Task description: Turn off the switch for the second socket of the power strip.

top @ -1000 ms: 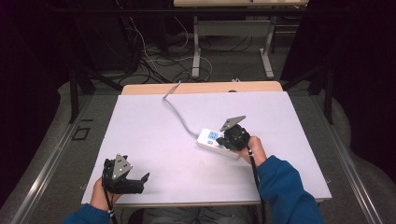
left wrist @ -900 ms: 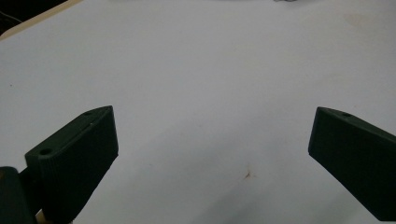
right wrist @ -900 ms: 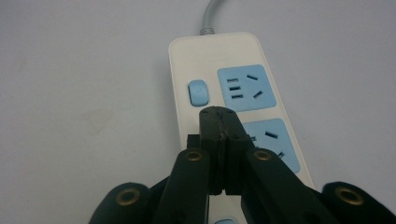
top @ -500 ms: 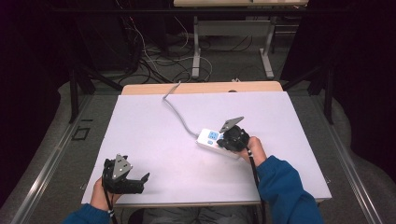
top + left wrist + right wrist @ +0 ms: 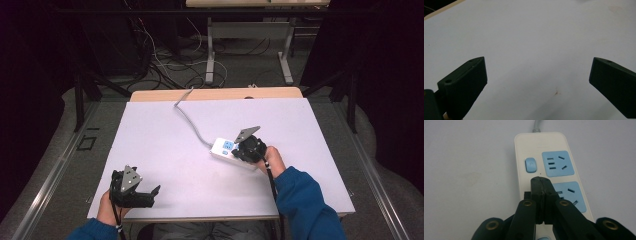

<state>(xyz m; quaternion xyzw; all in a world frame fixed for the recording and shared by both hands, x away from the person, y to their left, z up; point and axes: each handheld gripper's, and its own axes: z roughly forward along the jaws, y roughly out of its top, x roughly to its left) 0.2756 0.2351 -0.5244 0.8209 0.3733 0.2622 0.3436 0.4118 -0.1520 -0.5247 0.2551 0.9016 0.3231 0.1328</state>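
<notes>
A white power strip with blue sockets and a blue switch lies right of the table's middle, its grey cable running to the far edge. My right gripper is shut with nothing between its jaws. Its closed tips sit over the strip, just short of the blue switch; I cannot tell whether they touch it. My left gripper rests open near the front left corner, over the bare white tabletop.
The white table has a wooden strip along its far edge. Beyond it, table legs and tangled cables lie on the dark floor. The person's blue sleeves enter from the bottom.
</notes>
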